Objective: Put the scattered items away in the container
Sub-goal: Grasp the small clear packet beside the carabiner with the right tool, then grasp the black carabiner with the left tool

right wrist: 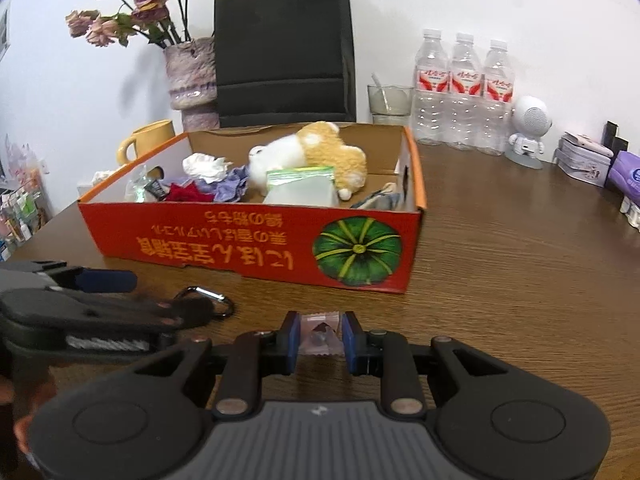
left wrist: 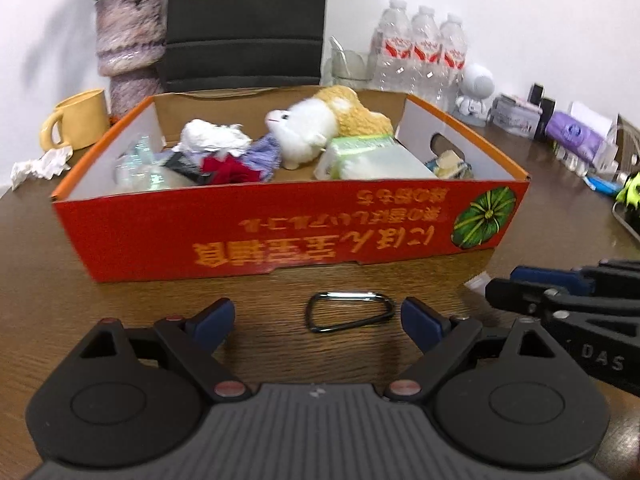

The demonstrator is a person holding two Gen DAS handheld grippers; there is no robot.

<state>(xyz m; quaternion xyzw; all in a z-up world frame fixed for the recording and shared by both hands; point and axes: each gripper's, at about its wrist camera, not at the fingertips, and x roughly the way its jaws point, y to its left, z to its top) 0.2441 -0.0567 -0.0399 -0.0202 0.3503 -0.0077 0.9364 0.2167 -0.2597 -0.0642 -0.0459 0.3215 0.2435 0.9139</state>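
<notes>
I am holding my left gripper [left wrist: 318,322] wide open, low over the brown wooden table [right wrist: 520,280], its blue pads flanking the black metal carabiner [left wrist: 349,312] lying flat just before the red cardboard box [left wrist: 280,232]. My right gripper [right wrist: 320,338] is clamping a small clear plastic sachet [right wrist: 322,334] close to the box front. I am judging that the thin carabiner could skid or pivot if my pads close unevenly, and the crinkly sachet could slip while lifted over the rim.
</notes>
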